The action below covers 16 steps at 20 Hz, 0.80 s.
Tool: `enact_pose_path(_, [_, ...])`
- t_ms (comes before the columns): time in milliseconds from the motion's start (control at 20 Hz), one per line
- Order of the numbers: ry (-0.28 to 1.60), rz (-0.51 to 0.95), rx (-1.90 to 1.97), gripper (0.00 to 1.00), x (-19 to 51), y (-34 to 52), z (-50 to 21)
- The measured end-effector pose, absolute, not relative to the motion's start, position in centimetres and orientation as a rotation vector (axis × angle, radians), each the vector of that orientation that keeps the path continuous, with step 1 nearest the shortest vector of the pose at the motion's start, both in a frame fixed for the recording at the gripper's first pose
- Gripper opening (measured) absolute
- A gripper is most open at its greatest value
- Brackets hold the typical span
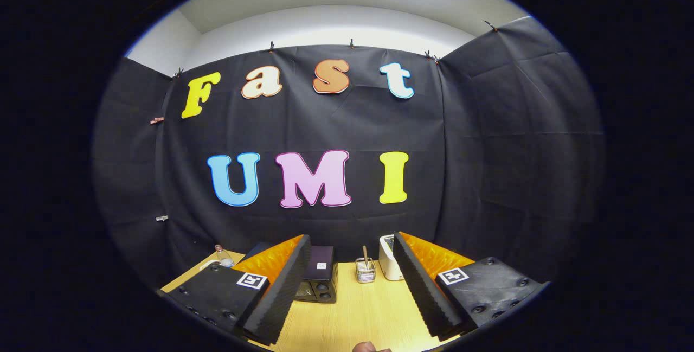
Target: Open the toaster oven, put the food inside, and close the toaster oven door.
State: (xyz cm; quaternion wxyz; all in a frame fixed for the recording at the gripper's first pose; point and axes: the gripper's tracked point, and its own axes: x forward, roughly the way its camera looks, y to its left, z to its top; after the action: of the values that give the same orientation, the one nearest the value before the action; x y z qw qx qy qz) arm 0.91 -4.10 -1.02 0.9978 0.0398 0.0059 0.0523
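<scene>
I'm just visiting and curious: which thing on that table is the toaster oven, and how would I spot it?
Look along the wooden table toward the black cloth wall. Just beyond the open gripper, behind one finger, sits the toaster oven: a dark box with round knobs, unlike the small wire basket and white appliance beside it.

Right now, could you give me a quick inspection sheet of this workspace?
Surface: light wooden table, far end against the cloth wall.
Job's things: dark toaster oven beyond the fingers, partly hidden behind one; door state cannot be told. Food: nothing seen.
Clutter: small wire holder with a stick, white appliance, clear bottle.
Grippers: gripper fingers spread wide, holding nothing, above the near table.
Cables: nothing seen.
Surroundings: black cloth wall, white ceiling above.
</scene>
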Motion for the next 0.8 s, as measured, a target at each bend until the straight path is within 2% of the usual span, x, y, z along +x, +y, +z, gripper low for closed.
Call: enact_pose_path(800, [0.016, 0.104, 0.089, 0.98, -1.6, -4.5, -0.7])
